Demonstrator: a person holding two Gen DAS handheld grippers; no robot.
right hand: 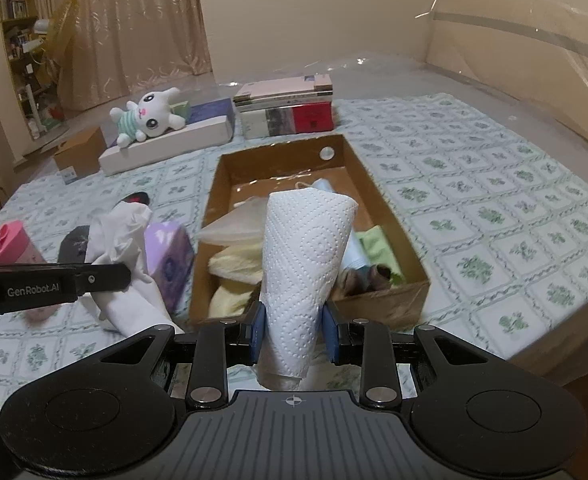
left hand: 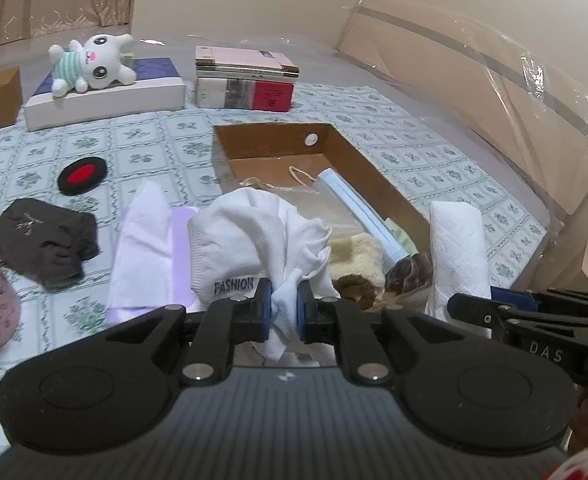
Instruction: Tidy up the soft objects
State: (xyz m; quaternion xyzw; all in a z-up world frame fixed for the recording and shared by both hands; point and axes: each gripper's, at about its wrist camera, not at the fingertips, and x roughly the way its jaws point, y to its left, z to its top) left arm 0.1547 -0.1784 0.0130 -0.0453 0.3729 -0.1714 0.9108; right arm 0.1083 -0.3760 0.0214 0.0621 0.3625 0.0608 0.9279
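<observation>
White knit sock w/ dark "FASHION" lettering; white dot-embossed paper towel; brown cardboard box; bedsheet patterned in green floral squares; black-red round pad.

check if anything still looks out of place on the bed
Yes. A dark sock lies crumpled on the sheet and a black-and-red round pad sits loose, both outside the cardboard box. The plush toy lies tipped on its side across a flat white box.

Plush toy lies on a flat box behind the cardboard tray.
</observation>
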